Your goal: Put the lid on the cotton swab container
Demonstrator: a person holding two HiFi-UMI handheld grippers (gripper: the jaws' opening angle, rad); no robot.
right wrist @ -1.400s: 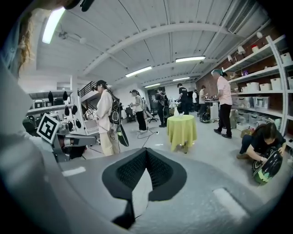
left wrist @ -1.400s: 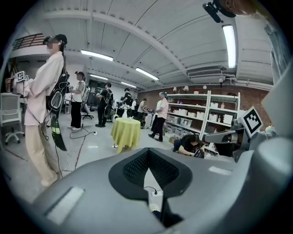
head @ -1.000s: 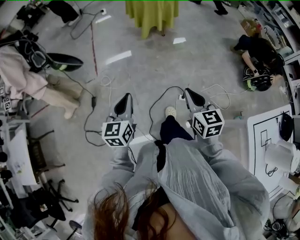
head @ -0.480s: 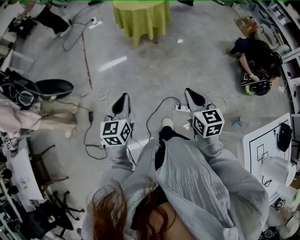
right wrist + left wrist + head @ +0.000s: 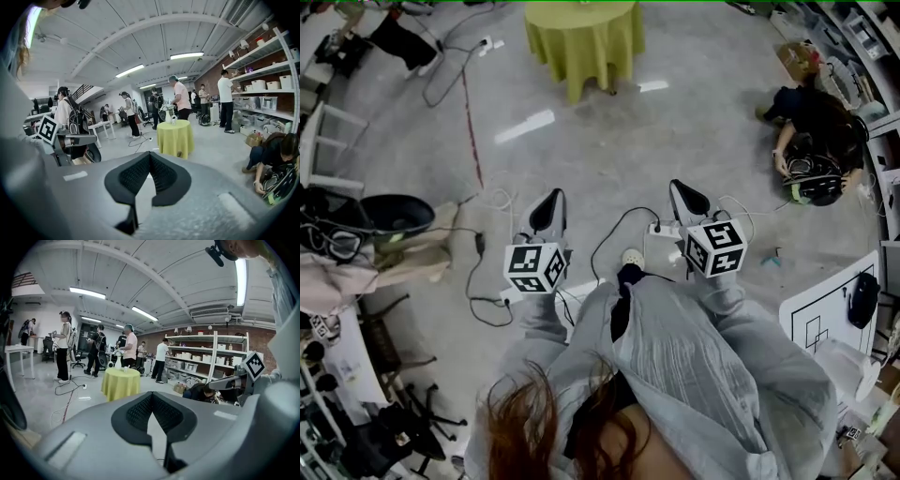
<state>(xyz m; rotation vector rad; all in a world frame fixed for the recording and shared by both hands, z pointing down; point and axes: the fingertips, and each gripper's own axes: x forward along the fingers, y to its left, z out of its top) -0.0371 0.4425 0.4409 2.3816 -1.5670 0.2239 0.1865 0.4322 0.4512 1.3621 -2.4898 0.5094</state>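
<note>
No cotton swab container or lid shows in any view. In the head view my left gripper (image 5: pixel 550 197) and my right gripper (image 5: pixel 682 187) are held side by side at waist height over the grey floor, both pointing forward. Each one's jaws meet at the tip with nothing between them, as the left gripper (image 5: pixel 151 395) and right gripper (image 5: pixel 150 154) also show in their own views. A round table with a yellow-green cloth (image 5: pixel 582 36) stands ahead; it carries a white vase (image 5: pixel 168 116) and small items.
Cables and a power strip (image 5: pixel 664 228) lie on the floor just ahead. A person crouches on the floor (image 5: pixel 811 122) at the right. A white table (image 5: pixel 825 309) is at the right edge, chairs and gear (image 5: pixel 356 234) at the left. Several people stand behind the round table (image 5: pixel 121 383).
The view has swung over the floor: the white table at the right and the clutter at the left have slid downward. Both grippers keep their place and stay shut.
</note>
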